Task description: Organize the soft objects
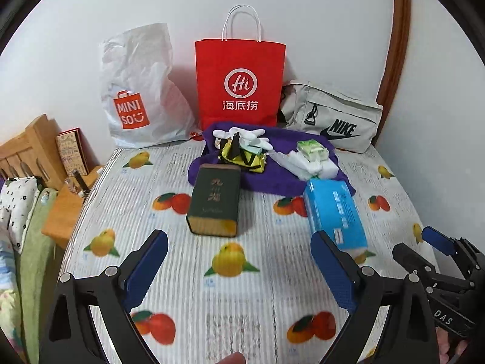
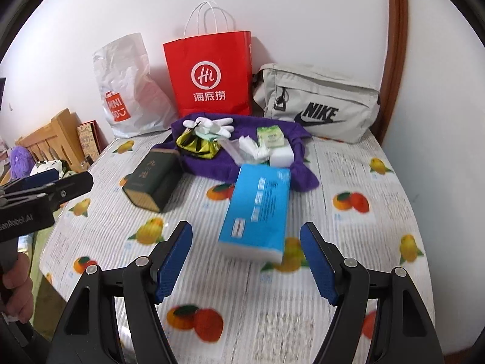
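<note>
A purple towel (image 1: pixel 272 179) (image 2: pixel 212 166) lies at the back of the table with white gloves (image 1: pixel 251 136) (image 2: pixel 212 124), a yellow-black pouch (image 1: pixel 242 157) (image 2: pixel 198 145), a green tissue pack (image 1: pixel 313 150) (image 2: pixel 270 136) and white sponges (image 1: pixel 306 166) (image 2: pixel 282 156) on it. A blue tissue pack (image 1: pixel 333 212) (image 2: pixel 257 209) lies in front of the towel. A dark green box (image 1: pixel 215 203) (image 2: pixel 154 182) lies to its left. My left gripper (image 1: pixel 242 268) is open and empty over the table, short of the green box. My right gripper (image 2: pixel 247 262) is open and empty, just short of the blue pack.
A white Miniso bag (image 1: pixel 136 91) (image 2: pixel 127 91), a red paper bag (image 1: pixel 239 82) (image 2: pixel 209 75) and a grey Nike bag (image 1: pixel 333 118) (image 2: pixel 315 100) stand along the back wall. A wooden bed frame (image 1: pixel 27 148) and bedding are to the left of the table (image 1: pixel 242 303).
</note>
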`<state>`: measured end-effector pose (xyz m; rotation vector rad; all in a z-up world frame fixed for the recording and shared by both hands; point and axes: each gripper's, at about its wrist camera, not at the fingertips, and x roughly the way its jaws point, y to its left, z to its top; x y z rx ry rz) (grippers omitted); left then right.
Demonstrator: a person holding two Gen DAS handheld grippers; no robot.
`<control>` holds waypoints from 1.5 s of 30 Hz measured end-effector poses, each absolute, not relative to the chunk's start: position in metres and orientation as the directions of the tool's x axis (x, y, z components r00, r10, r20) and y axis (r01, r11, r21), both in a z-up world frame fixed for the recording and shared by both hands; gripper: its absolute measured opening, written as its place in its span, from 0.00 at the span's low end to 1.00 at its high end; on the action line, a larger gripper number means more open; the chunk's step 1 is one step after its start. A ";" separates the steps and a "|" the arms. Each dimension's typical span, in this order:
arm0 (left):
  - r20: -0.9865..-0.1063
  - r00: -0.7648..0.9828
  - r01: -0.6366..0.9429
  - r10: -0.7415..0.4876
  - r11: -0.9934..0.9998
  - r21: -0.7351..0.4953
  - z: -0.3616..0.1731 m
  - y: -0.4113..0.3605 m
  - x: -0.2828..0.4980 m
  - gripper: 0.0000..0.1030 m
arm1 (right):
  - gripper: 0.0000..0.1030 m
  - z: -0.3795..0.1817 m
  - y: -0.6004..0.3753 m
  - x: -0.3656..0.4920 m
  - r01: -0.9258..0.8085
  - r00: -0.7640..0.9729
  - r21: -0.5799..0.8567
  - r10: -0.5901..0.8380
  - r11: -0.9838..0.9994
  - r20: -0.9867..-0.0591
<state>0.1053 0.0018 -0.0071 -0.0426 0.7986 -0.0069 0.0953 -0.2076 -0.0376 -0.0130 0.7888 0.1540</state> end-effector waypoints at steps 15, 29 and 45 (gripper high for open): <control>-0.688 0.725 0.017 -0.037 0.999 -0.036 -0.012 -0.016 0.046 0.93 | 0.79 -0.052 -0.221 0.041 -0.103 0.708 0.048 0.107 0.994 -0.698; -0.689 0.725 -0.010 -0.013 1.000 -0.029 -0.014 -0.011 0.034 0.97 | 0.89 -0.052 -0.225 0.032 -0.089 0.720 0.060 0.106 0.994 -0.686; -0.690 0.723 -0.001 -0.021 1.000 -0.031 -0.015 -0.011 0.031 0.97 | 0.89 -0.053 -0.227 0.027 -0.070 0.725 0.056 0.089 0.996 -0.683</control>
